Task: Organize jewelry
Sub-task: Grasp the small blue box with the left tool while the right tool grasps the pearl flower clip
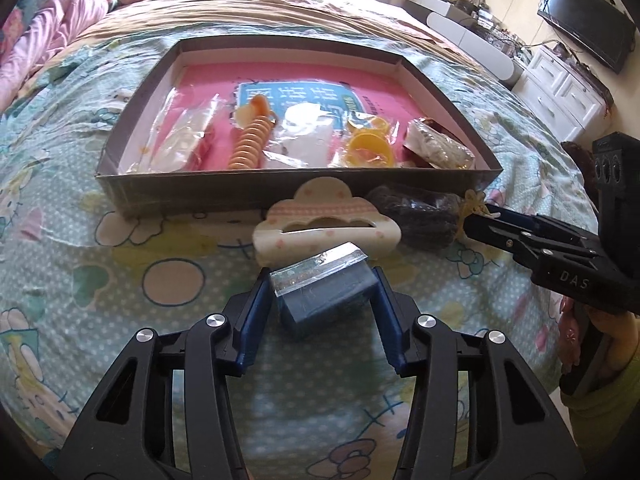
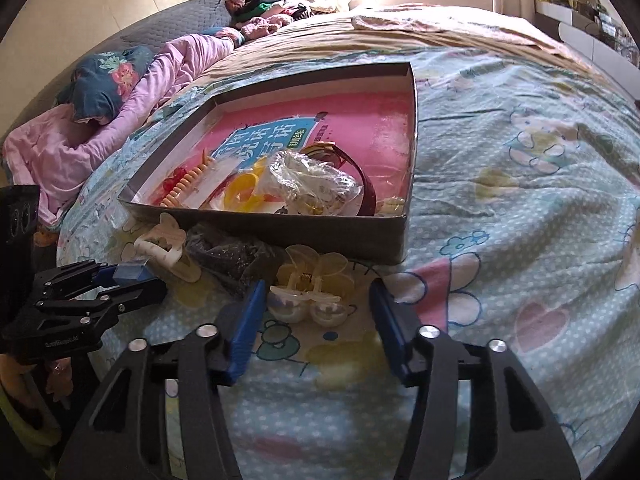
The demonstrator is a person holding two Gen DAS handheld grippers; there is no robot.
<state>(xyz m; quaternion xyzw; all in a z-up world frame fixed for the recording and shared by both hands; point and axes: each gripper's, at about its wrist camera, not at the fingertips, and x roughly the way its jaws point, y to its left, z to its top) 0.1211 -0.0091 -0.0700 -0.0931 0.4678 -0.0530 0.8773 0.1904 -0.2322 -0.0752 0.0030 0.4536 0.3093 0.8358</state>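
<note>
My left gripper is shut on a small blue box in clear wrap, low over the bedsheet; both blue pads press its sides. In the right wrist view it shows at the left as the left gripper. My right gripper stands open around a yellow hair claw with pearl-like balls, the pads clear of it. A cream cloud-shaped clip and a dark glittery bagged item lie before the grey tray, which holds an orange spiral tie and bagged pieces.
The tray rests on a cartoon-print bedsheet. A pink quilt is bunched at the far left. A TV and white drawers stand to the right. A sleeve and hand hold the right gripper.
</note>
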